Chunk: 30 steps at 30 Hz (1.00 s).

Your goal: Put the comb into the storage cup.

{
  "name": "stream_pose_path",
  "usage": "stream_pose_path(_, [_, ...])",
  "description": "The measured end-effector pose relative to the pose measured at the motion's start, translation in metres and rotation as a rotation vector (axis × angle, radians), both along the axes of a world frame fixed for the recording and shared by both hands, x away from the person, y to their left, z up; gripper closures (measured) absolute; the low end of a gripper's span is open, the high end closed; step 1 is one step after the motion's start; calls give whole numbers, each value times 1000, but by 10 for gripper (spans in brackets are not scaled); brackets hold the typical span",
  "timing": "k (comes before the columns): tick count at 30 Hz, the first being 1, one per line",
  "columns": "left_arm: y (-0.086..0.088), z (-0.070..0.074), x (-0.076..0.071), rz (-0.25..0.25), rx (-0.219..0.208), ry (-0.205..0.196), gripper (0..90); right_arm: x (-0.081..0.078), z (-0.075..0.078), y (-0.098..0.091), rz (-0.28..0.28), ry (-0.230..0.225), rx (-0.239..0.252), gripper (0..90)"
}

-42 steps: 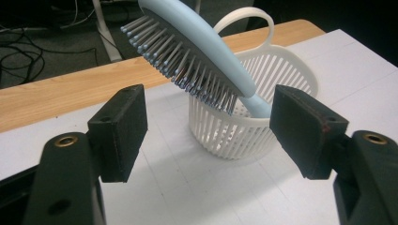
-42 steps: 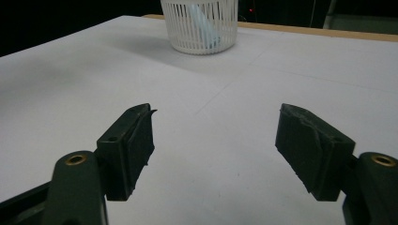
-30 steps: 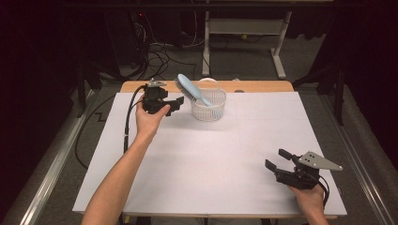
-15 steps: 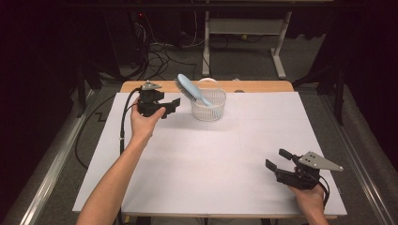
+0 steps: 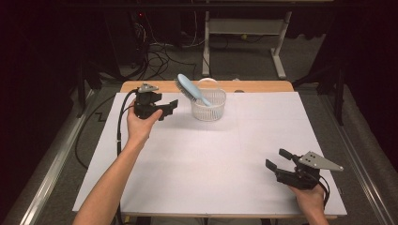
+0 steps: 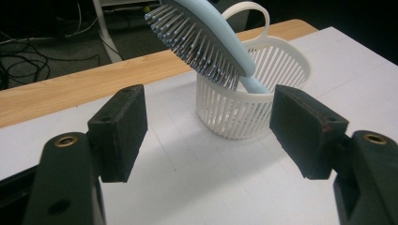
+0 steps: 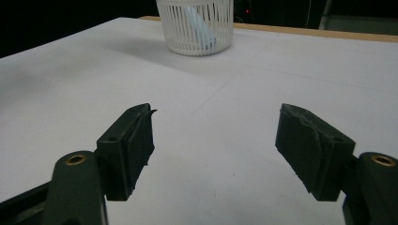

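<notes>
**Hairbrush in the basket, left gripper standing just beside it**

Hovering near the far left of the worktop (image 5: 211, 178), the left gripper (image 5: 171, 107) has its jaws spread with nothing between them, aimed towards the white slatted basket (image 5: 209, 107). The pale blue hairbrush (image 5: 190, 87) stands in that basket handle-down, its bristled head leaning out over the rim towards the gripper; in the left gripper view the bristles (image 6: 197, 44) hang above and between the two black pads. Judging by this, the brush is either just placed or about to be taken: the hand is at the stage of working around the basket with no grip made. A grasp would call for lifting the gripper to the head or neck of the brush and closing across its narrow side, taking care not to tip the light basket.

The left forearm stretches diagonally forward, wrist raised, gripper held roughly level. The right gripper (image 5: 278, 161) rests low at the near right corner, well apart from the basket, jaws also spread and empty, pointing across the bare white surface.
</notes>
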<state>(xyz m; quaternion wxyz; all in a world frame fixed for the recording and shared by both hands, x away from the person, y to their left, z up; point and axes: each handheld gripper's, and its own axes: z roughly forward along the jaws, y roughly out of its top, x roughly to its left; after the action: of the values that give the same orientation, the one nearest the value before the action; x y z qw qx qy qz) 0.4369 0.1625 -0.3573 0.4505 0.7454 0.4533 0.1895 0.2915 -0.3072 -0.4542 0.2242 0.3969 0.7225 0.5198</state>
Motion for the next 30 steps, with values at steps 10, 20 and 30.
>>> stream_pose_path(10, [6,1,-8,1,-5,-11,290,0,0,0,0,-2,0,286])
stream_pose_path(20, [14,-1,-15,11,3,-21,290,0,0,0,-4,-2,0,286])
stream_pose_path(30, [21,-3,-25,18,-6,-41,290,0,0,0,-8,-1,2,286])
